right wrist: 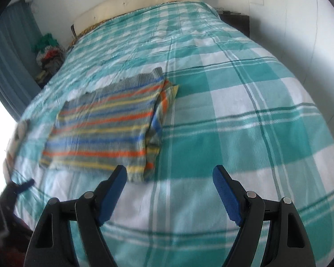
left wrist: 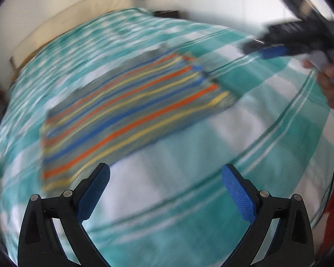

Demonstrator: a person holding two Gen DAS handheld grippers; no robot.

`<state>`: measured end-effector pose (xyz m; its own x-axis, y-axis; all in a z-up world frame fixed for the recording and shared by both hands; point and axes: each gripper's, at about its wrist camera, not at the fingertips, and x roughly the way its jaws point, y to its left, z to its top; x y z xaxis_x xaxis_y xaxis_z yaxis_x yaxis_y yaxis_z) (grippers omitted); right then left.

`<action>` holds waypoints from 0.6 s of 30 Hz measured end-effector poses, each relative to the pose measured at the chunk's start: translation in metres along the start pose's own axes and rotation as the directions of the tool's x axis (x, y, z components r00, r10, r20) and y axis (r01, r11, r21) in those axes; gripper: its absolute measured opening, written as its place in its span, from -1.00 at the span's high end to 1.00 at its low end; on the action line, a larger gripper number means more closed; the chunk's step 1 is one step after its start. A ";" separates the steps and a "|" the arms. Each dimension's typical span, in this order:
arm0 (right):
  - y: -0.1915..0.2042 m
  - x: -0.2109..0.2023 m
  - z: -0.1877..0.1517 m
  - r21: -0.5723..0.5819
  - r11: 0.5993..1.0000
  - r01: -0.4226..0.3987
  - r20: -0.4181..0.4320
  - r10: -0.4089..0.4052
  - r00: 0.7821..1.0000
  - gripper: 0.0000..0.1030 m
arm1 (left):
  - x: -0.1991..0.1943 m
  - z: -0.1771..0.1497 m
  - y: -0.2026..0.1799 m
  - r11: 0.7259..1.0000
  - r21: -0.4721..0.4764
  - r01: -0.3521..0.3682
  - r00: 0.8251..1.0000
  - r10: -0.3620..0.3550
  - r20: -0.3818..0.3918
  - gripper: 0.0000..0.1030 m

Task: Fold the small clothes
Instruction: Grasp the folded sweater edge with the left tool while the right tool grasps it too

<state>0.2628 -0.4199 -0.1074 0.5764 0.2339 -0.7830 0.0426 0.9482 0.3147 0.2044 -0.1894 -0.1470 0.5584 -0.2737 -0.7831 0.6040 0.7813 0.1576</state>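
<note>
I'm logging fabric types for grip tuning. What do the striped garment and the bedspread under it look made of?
Striped garment: apparently a soft knit, with a ribbed grey edge at its far end. Checked bedspread: likely matte woven cotton, with fine creases and woven lines.

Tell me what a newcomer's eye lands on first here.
The striped garment in orange, blue and yellow, lying flat on the teal-and-white checked bedspread, left of centre. Next, the open left gripper and right gripper, both empty above the bedspread. A clothes pile sits beside the bed.
</note>
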 end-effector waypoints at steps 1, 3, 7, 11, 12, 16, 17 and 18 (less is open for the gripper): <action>-0.007 0.013 0.019 0.014 0.999 -0.046 -0.018 0.046 0.999 -0.53 | 0.014 0.013 -0.011 1.000 0.025 0.016 1.000 -0.016 0.003 -0.96; -0.012 0.039 0.047 0.028 0.991 -0.129 -0.067 0.130 0.989 -0.53 | 0.042 0.035 -0.029 0.997 0.071 0.039 0.999 -0.039 -0.007 -0.94; -0.016 0.108 0.091 0.124 0.962 -0.244 -0.176 0.264 0.949 -0.52 | 0.090 0.058 -0.054 0.993 0.119 0.030 0.999 -0.025 -0.042 -0.78; -0.008 0.165 0.108 0.182 0.944 -0.275 -0.219 0.312 0.925 -0.51 | 0.094 0.064 -0.051 0.990 0.081 0.112 0.994 -0.111 -0.017 0.21; -0.005 0.176 0.109 0.191 0.944 -0.268 -0.225 0.308 0.924 -0.42 | 0.093 0.065 -0.053 0.990 0.086 0.109 0.994 -0.109 -0.009 0.71; 0.004 0.191 0.117 0.219 0.957 -0.190 -0.176 0.230 0.957 0.79 | 0.086 0.067 -0.034 0.993 -0.002 0.116 0.993 -0.116 0.028 0.83; 0.012 0.185 0.119 0.206 0.959 -0.194 -0.157 0.228 0.961 0.79 | 0.078 0.067 -0.023 0.991 -0.047 0.128 0.991 -0.126 0.045 0.83; 0.021 0.178 0.123 0.172 0.967 -0.190 -0.143 0.215 0.966 0.79 | 0.069 0.066 -0.011 0.987 -0.094 0.134 0.989 -0.128 0.067 0.83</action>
<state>0.4667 -0.3846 -0.1741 0.4494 0.4605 -0.7655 0.0721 0.8354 0.5448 0.2738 -0.2538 -0.1627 0.5128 -0.4085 -0.7551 0.6176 0.7865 -0.0060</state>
